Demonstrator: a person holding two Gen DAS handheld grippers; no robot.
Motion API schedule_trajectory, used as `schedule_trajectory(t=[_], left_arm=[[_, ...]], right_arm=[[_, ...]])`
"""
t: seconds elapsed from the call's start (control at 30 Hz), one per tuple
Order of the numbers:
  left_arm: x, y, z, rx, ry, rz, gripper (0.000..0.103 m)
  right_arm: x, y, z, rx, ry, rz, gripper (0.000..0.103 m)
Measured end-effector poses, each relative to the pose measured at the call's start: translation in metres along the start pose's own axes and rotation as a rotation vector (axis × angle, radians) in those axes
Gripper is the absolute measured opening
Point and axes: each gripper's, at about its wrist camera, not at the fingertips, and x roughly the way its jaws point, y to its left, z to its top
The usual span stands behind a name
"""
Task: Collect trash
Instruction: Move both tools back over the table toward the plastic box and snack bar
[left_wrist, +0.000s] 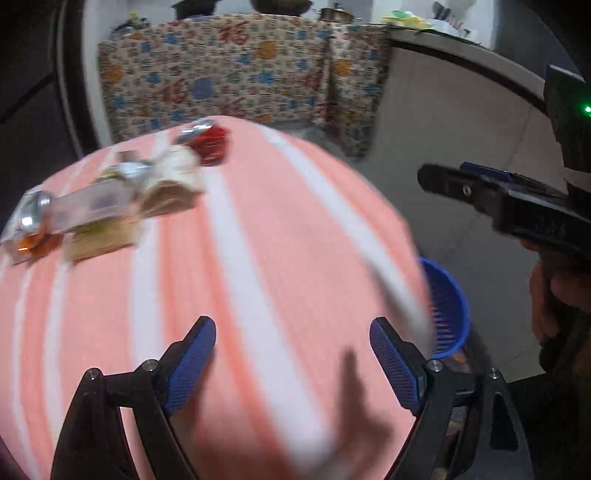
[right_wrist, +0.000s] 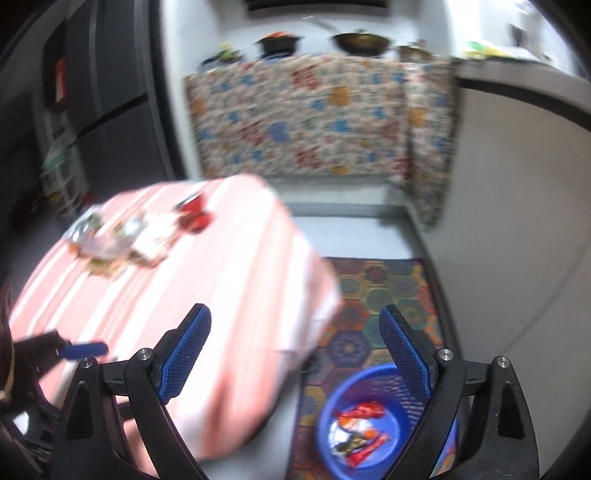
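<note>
Both grippers' fingers (right_wrist: 402, 354) spread over striped table (left_wrist: 258, 240).

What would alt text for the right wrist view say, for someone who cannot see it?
An open, empty claw hangs over the edge of a pink striped table, above a blue basket on the floor that holds red wrappers. More trash lies at the table's far side, and the picture is blurred.

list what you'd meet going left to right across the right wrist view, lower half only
left gripper at the left edge → pink striped tablecloth → blue basket with wrappers inside, on a patterned rug → pale cabinet front
</note>
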Motion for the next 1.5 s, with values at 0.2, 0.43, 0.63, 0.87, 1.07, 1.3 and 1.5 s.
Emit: schedule_trajectory(t=[0.2,0.43,0.63,0.87,1.07,1.3,1.5], left_arm=[[-0.01,0.079,-0.022,-0.044,0.007,0.139,0.087],[-0.013,0.148,-0.033,-0.131,0.029,0.163,0.087],[0.002,0.179,-0.006,-0.109,0.006,0.089,0.087],[0.033,0.197,0.033,-0.029,0.011,0.037,0.087],[0.026,0.163,0.033,0.146,0.011,-0.35,0.087],[0.001,0.15,0.0,0.21,0.046,-0.38,0.087],[-0.018,0.2,0.004,0.061,-0.023,-0.121,0.087]], right_arm=[[0.046,0.095,-0.01,-0.137,0.123,0.123,0.093],[0.078,0.162,-0.027,-0.28,0.187,0.172,0.093],[0.091,0.16,-0.024,-0.244,0.211,0.185,0.097],[0.088,0.157,-0.025,-0.236,0.222,0.196,0.099],[0.083,0.144,-0.026,-0.217,0.223,0.177,0.099],[0.082,0.119,-0.021,-0.154,0.225,0.172,0.099],[0.083,0.13,-0.02,-0.148,0.227,0.185,0.099]])
